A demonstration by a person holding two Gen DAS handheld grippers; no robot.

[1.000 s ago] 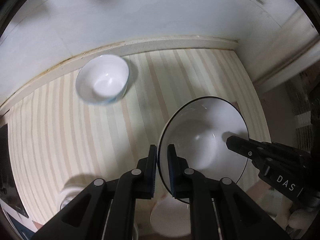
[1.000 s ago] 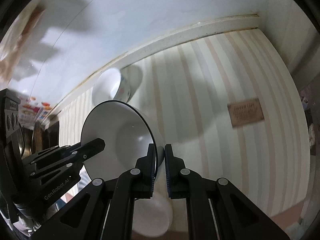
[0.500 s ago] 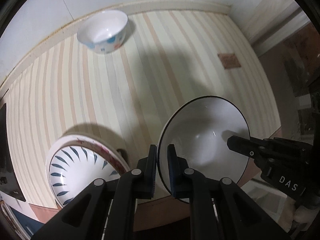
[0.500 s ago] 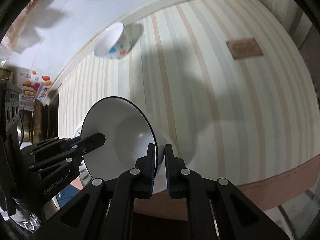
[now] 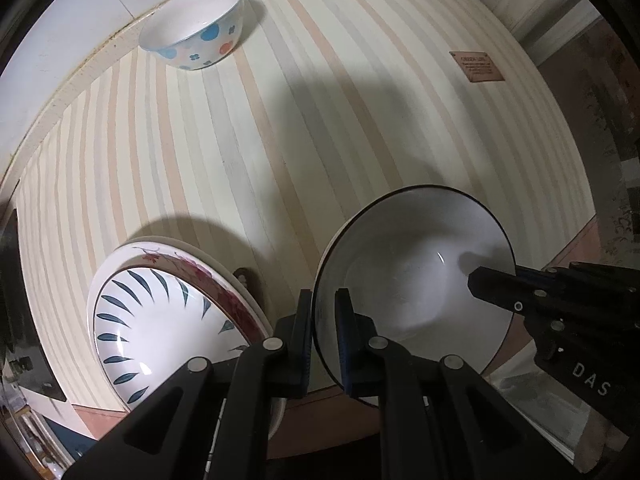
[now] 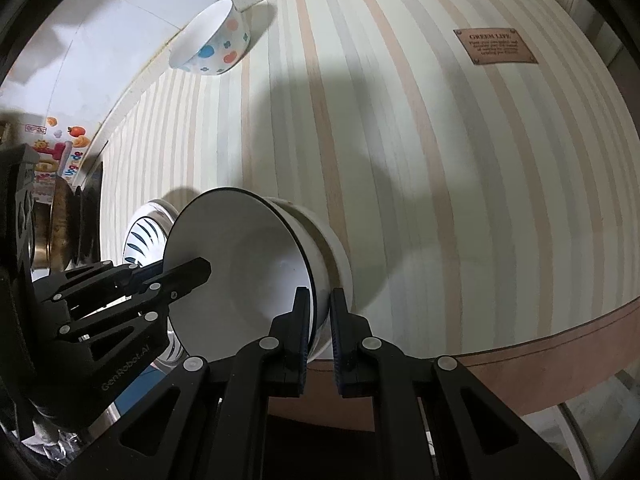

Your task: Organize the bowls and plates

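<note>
I had both claws, left and right, clamped on opposite rims of the white bowl, held above the worktop's near edge, the plates just left.

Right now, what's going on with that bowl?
Both grippers are clamped on opposite rims of a black-rimmed white bowl, the left gripper on one edge, the right gripper on the other. It is held above the striped table, beside stacked plates. A dotted bowl sits by the wall.
</note>
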